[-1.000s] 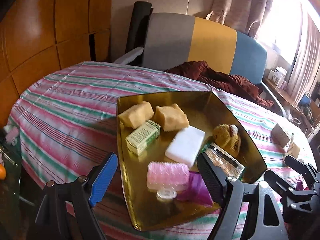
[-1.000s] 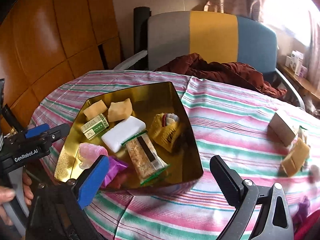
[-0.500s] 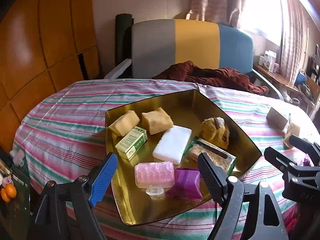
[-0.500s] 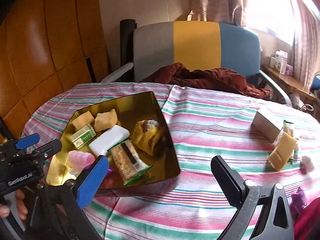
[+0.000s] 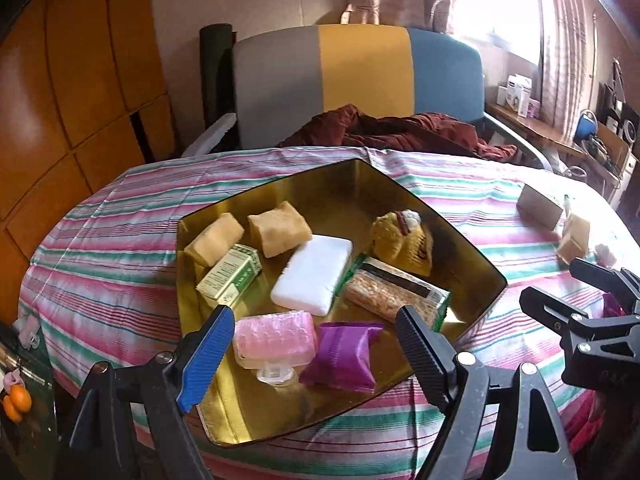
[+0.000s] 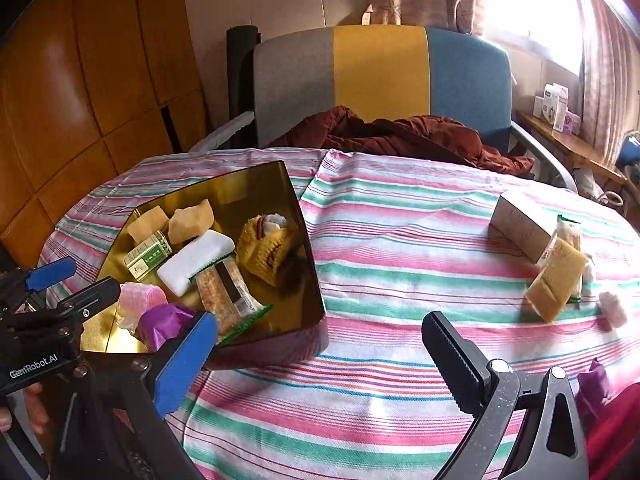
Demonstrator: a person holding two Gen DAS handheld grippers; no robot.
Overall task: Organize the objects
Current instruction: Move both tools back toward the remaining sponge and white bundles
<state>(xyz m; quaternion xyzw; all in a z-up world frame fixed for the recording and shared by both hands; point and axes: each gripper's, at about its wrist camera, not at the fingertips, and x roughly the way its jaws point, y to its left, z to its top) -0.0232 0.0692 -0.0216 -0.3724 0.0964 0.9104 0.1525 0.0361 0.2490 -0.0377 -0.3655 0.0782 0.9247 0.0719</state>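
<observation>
Right wrist view: your right gripper (image 6: 320, 344) gapes empty over striped cloth, left gripper (image 5: 316, 340) likewise open; loose tan packet (image 6: 556, 280) leans beside the box (image 6: 520, 220), far from gold tray (image 6: 308, 280) — a careless nudge topples it.

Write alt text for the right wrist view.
The open right gripper hovers over a striped tablecloth with nothing between its fingers. To the left a gold tray holds packets and small boxes, with the left gripper at its near edge. At far right a pale box and tan packet remain loose.
</observation>
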